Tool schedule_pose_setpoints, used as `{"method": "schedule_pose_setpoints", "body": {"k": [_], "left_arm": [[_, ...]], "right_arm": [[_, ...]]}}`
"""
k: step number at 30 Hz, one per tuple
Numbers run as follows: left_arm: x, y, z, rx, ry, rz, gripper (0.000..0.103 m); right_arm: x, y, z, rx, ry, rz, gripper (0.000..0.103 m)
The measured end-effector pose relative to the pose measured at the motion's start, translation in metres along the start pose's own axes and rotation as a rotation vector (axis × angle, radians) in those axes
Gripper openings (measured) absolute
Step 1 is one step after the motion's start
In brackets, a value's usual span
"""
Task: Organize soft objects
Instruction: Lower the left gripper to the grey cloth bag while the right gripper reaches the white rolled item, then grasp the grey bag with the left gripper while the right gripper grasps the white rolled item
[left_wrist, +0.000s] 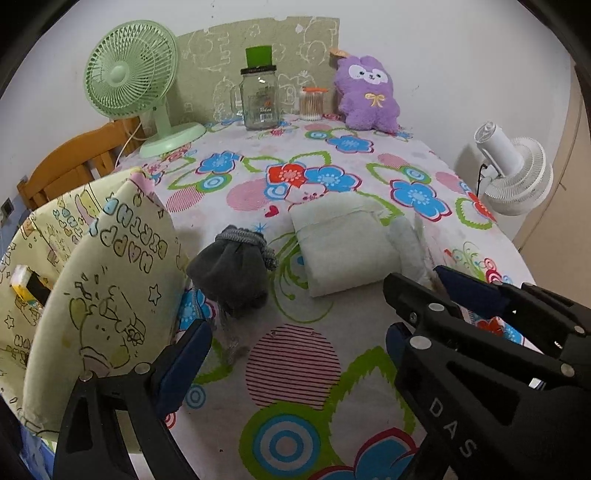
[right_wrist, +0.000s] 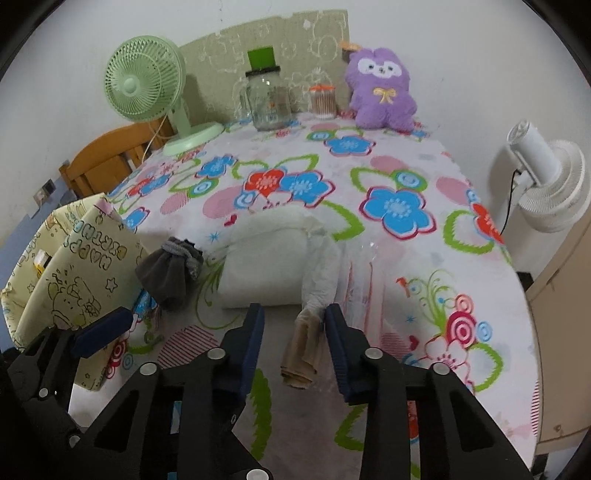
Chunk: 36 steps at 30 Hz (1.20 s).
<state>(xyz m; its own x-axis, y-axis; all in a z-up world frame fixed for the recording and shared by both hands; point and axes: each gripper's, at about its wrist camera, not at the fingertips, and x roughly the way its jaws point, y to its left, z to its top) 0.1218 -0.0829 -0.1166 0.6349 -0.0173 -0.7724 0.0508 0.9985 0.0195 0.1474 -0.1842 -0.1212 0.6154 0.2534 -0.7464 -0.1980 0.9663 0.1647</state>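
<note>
A beige stocking (right_wrist: 301, 350) lies crumpled on the flowered tablecloth (right_wrist: 399, 258), between the fingers of my right gripper (right_wrist: 295, 328). The right pad is against it, while a gap shows at the left pad, so the gripper is open. Just beyond lie a folded white padded cloth (right_wrist: 273, 266) (left_wrist: 343, 247) and a dark grey sock (right_wrist: 166, 273) (left_wrist: 232, 266). My left gripper (left_wrist: 290, 347) stands wide open and empty over the tablecloth, near a yellow cartoon-print fabric bag (left_wrist: 92, 295) (right_wrist: 66, 280). A purple plush (left_wrist: 369, 96) leans on the back wall.
At the back stand a green fan (left_wrist: 125, 77), a glass jar (left_wrist: 260, 99) and a cotton-swab jar (left_wrist: 310, 105). A white fan (right_wrist: 546, 173) stands off the table's right edge, and a wooden chair (left_wrist: 74, 162) off its left. Clear plastic (right_wrist: 369, 280) lies beside the white cloth.
</note>
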Motion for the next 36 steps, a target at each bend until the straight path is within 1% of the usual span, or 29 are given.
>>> {"method": "schedule_pose_setpoints", "body": {"k": [2, 3, 5, 10, 17, 23, 30, 34, 36], "left_arm": [[0.001, -0.001, 0.000, 0.004, 0.007, -0.001, 0.095], [0.002, -0.001, 0.000, 0.006, 0.009, -0.002, 0.095], [0.000, -0.002, 0.000, 0.006, 0.002, 0.002, 0.095], [-0.006, -0.003, 0.003, 0.009, -0.025, 0.011, 0.095], [-0.012, -0.002, 0.014, 0.004, -0.067, 0.037, 0.095], [-0.005, 0.002, 0.026, -0.033, -0.068, 0.034, 0.095], [0.005, 0.001, 0.031, -0.044, -0.083, 0.071, 0.096], [0.014, 0.000, 0.033, -0.043, -0.066, 0.081, 0.096], [0.019, 0.000, 0.033, -0.041, -0.045, 0.082, 0.095]], "right_arm": [[0.003, -0.001, -0.001, 0.007, 0.016, 0.010, 0.027], [0.004, -0.001, -0.001, 0.011, 0.019, 0.008, 0.021], [0.003, -0.001, -0.001, 0.016, 0.010, 0.000, 0.017], [-0.004, -0.002, 0.002, 0.018, -0.015, 0.000, 0.011], [-0.015, -0.002, 0.012, 0.013, -0.060, 0.004, 0.010], [-0.018, -0.003, 0.022, 0.010, -0.094, 0.002, 0.010], [-0.008, -0.008, 0.029, 0.016, -0.084, -0.004, 0.010], [-0.002, -0.011, 0.029, 0.023, -0.071, -0.008, 0.010], [0.001, -0.012, 0.028, 0.026, -0.063, -0.011, 0.010]]}}
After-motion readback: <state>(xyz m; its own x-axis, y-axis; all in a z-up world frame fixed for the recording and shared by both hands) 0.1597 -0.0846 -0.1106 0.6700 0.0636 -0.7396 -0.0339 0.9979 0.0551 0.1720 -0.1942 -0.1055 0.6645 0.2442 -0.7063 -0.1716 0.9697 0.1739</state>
